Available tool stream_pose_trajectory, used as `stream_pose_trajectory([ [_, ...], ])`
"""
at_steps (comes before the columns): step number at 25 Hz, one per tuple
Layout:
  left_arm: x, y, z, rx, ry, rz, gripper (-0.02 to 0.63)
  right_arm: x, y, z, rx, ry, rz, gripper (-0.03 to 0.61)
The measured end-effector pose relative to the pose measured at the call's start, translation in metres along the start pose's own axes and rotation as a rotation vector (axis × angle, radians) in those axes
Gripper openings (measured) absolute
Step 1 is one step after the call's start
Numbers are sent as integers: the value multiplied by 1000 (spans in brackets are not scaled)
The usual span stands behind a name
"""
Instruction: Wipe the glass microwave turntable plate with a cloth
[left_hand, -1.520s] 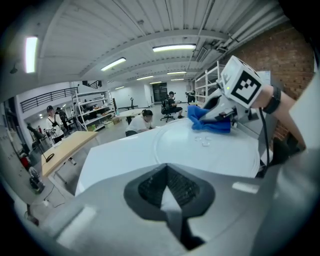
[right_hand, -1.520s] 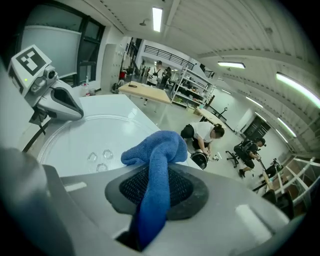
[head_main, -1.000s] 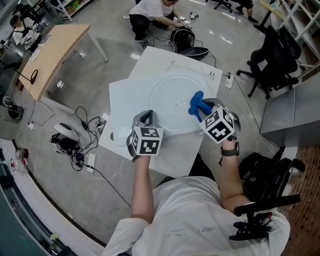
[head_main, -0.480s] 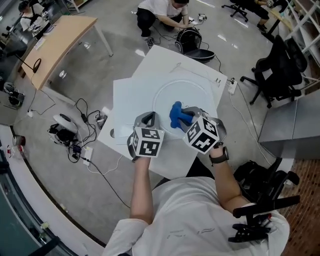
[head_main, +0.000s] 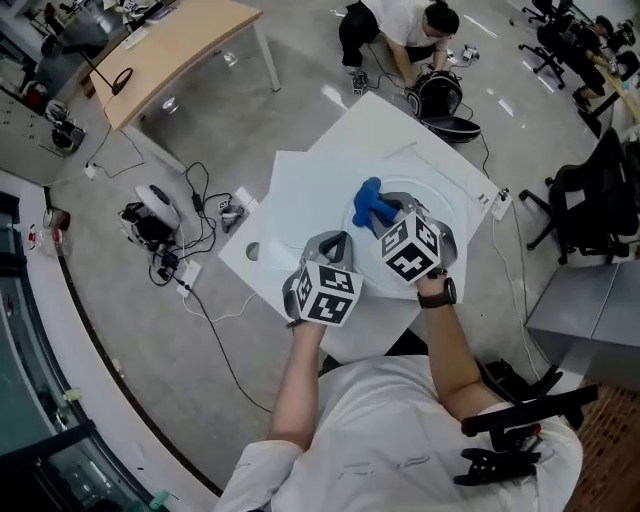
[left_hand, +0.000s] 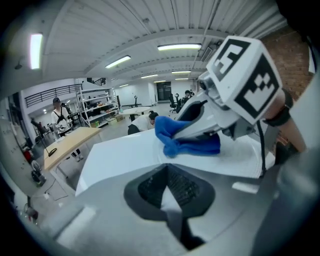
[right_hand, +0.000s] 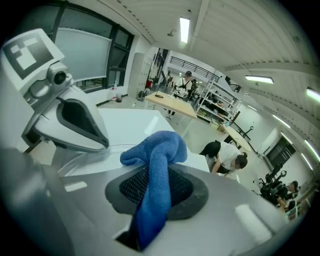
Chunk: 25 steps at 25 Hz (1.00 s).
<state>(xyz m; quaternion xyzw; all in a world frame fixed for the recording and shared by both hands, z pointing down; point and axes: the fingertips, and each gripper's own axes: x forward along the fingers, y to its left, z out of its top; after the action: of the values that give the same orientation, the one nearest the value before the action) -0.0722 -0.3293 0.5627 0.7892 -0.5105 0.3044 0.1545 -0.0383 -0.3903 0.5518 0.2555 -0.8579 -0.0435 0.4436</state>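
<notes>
The clear glass turntable plate (head_main: 432, 203) lies flat on the white table (head_main: 300, 205); its rim also shows in the right gripper view (right_hand: 87, 161). My right gripper (head_main: 385, 218) is shut on a blue cloth (head_main: 371, 206) and holds it over the plate's left part. The cloth hangs bunched out of the jaws (right_hand: 155, 165) and shows from the side in the left gripper view (left_hand: 184, 141). My left gripper (head_main: 331, 246) sits at the near left of the plate, close beside the right one, jaws together with nothing between them (left_hand: 170, 187).
A person (head_main: 400, 25) crouches on the floor beyond the table next to a round black object (head_main: 441, 97). A wooden desk (head_main: 180, 45) stands far left. Cables and devices (head_main: 160, 230) lie on the floor left of the table. An office chair (head_main: 600, 205) is at right.
The right gripper has carried the blue cloth across the plate from its right-middle to its left side, ending close to the left gripper. The left gripper stays shut at the near edge.
</notes>
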Motion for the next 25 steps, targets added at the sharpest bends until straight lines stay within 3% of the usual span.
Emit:
stream_pose_trajectory([
  [8,0,5,-2,-3,-3,7,0,-12,-70,-44,122,75,-144,80],
  [15,-8,8,-4,-8,-7,2,0,-60,-69,-90,184,140,-229,80],
  [20,-3,12,-3,10,-5,-13,0,-78,-53,-107,198,171,-216,80],
  [25,0,10,0,20,-5,-13,0,-94,-18,-113,181,184,-125,81],
])
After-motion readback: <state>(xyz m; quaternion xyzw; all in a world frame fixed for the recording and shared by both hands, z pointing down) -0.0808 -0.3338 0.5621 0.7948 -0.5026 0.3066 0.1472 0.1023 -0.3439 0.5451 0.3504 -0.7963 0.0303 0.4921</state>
